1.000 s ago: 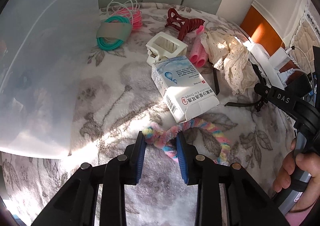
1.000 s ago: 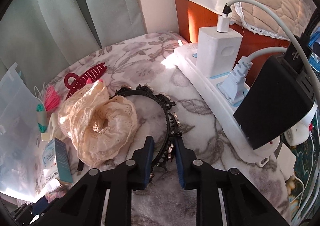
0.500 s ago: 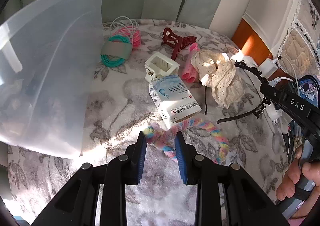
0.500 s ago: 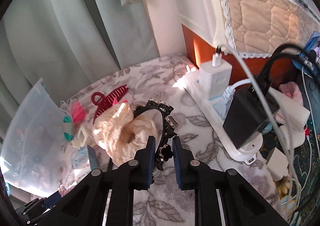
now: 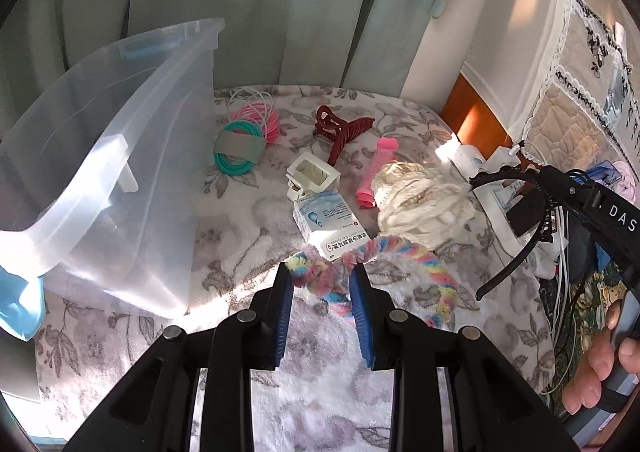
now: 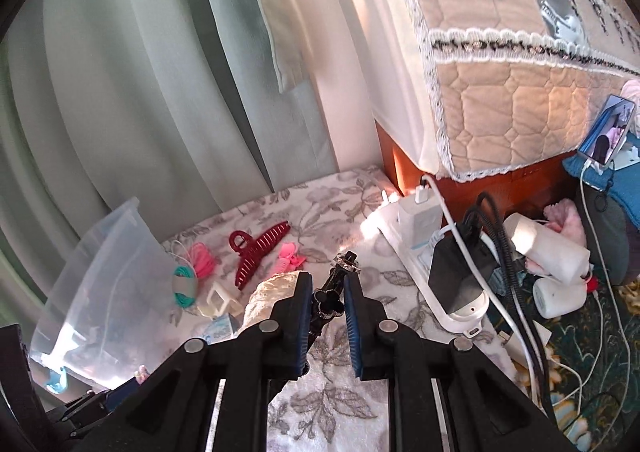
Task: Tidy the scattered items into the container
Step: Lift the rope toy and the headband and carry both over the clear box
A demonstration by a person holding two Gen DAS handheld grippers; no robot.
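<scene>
Fuzzy scrunchie (image 5: 362, 258), studded headband (image 6: 334, 298) now airborne.

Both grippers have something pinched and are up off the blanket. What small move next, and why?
Probably carry both toward the clear plastic bin and over its open rim. The left gripper is shut on the rainbow scrunchie, the right gripper on the black headband. Both items appear lifted clear, and the bin stands at the left.

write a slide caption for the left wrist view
Left tool grips a rainbow fuzzy headband beside the clear bin.
</scene>
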